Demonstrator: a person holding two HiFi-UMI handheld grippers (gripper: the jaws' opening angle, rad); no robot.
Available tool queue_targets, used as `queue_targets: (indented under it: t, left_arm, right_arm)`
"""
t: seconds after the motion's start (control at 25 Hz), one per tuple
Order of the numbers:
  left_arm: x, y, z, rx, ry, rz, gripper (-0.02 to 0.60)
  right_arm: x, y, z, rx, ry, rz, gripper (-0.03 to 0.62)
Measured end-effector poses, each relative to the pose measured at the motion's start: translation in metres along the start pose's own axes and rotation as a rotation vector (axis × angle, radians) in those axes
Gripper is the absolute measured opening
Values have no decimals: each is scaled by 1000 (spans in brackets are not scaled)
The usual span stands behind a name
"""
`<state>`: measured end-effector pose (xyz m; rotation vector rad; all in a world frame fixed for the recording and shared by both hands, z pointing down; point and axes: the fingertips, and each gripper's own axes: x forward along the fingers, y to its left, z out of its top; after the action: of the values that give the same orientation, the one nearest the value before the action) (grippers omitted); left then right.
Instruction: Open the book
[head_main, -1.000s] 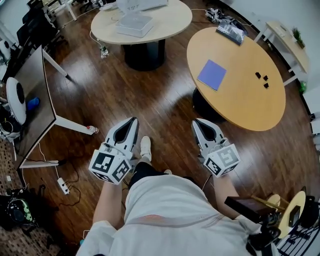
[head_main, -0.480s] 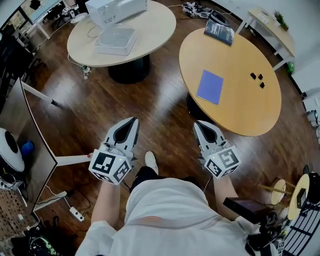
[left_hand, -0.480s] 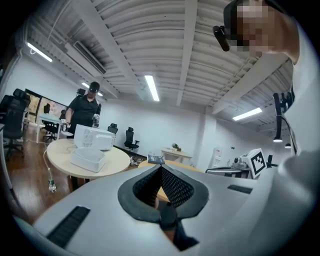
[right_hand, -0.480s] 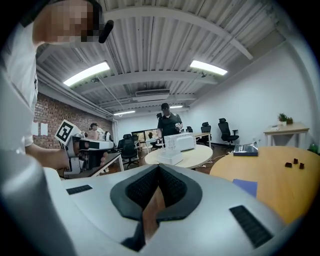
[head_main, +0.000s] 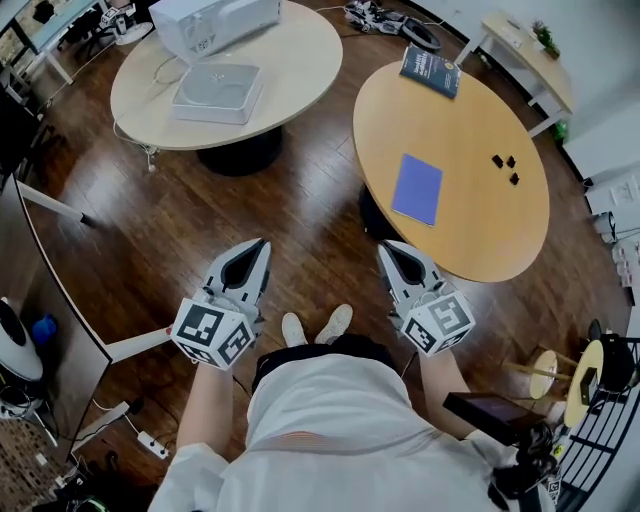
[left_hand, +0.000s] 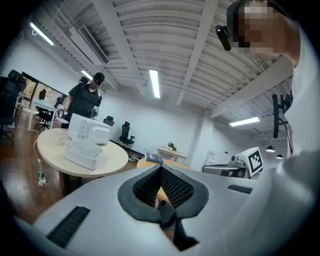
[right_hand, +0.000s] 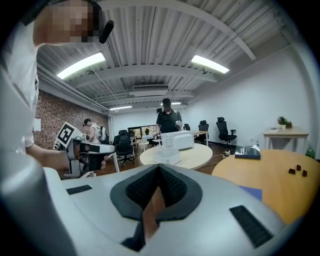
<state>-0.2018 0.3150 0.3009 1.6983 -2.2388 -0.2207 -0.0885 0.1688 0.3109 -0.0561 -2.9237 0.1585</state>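
Blue book (head_main: 417, 188) ahead of right tongs (head_main: 388, 248), apart.

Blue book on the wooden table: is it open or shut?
Shut. The blue book lies flat, a single plain cover facing up, no pages showing.

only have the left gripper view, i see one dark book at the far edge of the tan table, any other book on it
Observer: Yes, a blue book lies closed and flat on that table, on the side nearer the person.
Operator: anything else up there
Observer: Three small black objects sit together to its right.
Operator: right gripper holding something
Observer: No, the right gripper is shut, fingers together with nothing between.
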Motion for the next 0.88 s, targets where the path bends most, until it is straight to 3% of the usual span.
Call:
queue_targets:
  t: [0.4,0.88]
  left_arm:
    - [84,-10,20,74,28,-81,9]
    - [235,-104,25,146,67,-212,9]
  right_arm:
    - [11,-69,11,33,-51,-68,3]
    - [-68,-219,6,104,-124,-254,3]
